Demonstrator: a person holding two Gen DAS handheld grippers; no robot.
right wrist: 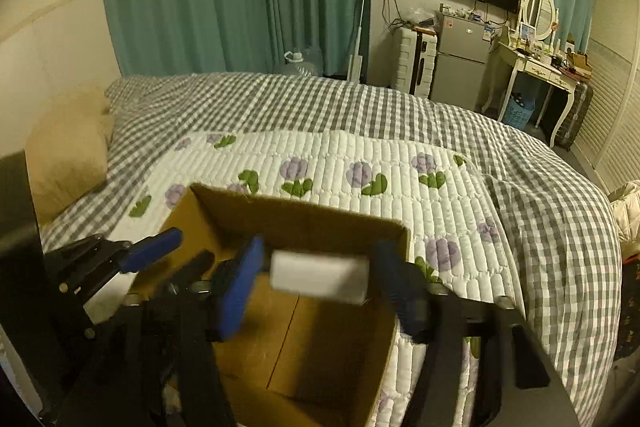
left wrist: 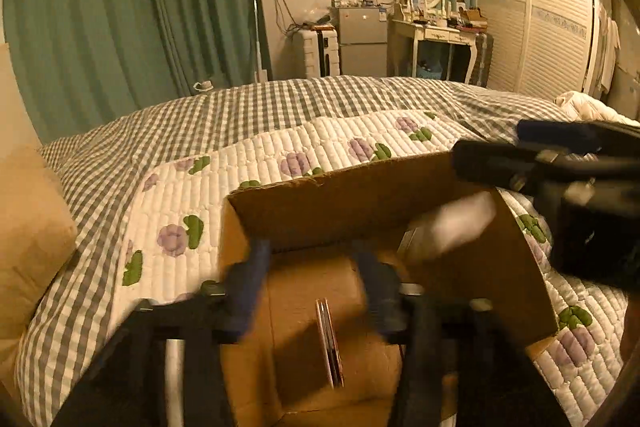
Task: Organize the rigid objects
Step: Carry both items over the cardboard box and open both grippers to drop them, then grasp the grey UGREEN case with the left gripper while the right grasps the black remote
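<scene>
Over the cardboard box [right wrist: 304, 223] the right gripper [right wrist: 320, 279] spans a blurred white block [right wrist: 320, 277], contact unclear; the left gripper [left wrist: 312, 287] gapes wide, empty, above a thin flat item [left wrist: 330, 343] inside.

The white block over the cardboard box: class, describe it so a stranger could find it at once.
Start at the big bed with its grey checked cover, then the flowered quilt lying on it. An open cardboard box sits on that quilt. Above its opening, between the blue fingers of the right gripper, is the white block, plain and pale against brown cardboard.
</scene>
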